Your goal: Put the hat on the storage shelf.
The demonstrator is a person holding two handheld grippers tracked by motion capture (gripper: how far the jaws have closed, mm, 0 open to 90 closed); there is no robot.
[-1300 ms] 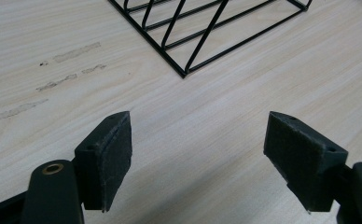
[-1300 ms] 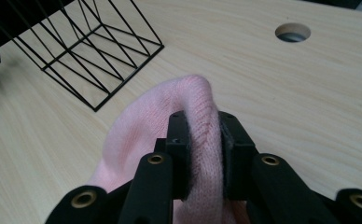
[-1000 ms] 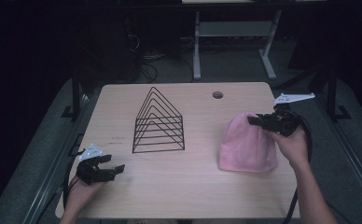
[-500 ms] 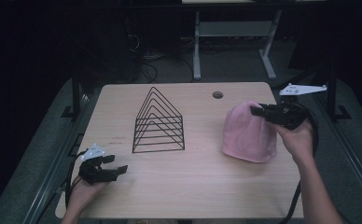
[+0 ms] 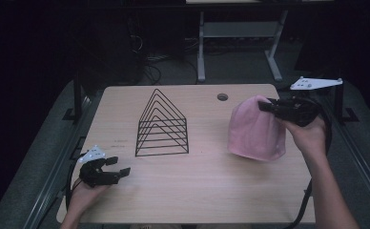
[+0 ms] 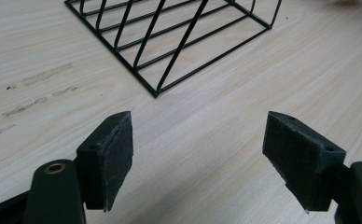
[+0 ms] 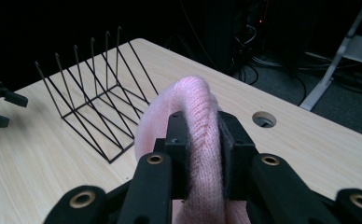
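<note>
A pink knitted hat [image 5: 255, 131] hangs above the right part of the wooden table [image 5: 202, 195], pinched at its top by my right gripper [image 5: 269, 106], which is shut on it. In the right gripper view the pink knit [image 7: 202, 140] is squeezed between the two black jaws. A black wire rack [image 5: 161, 126] of triangular frames stands at the table's middle left. My left gripper [image 5: 118, 167] rests near the table's front left corner, open, with nothing between its pads [image 6: 109, 154]. The rack's near corner [image 6: 156, 91] lies just ahead of it.
A round cable hole [image 5: 222, 97] sits in the tabletop near the far edge. Behind the table stand a white metal frame [image 5: 202, 43] and dark cables on the floor. Bare wood stretches between the rack and the front edge.
My right gripper has risen with the pink hat, lifting it until it hangs with its lower edge near the tabletop. The left gripper has stayed where it was.
</note>
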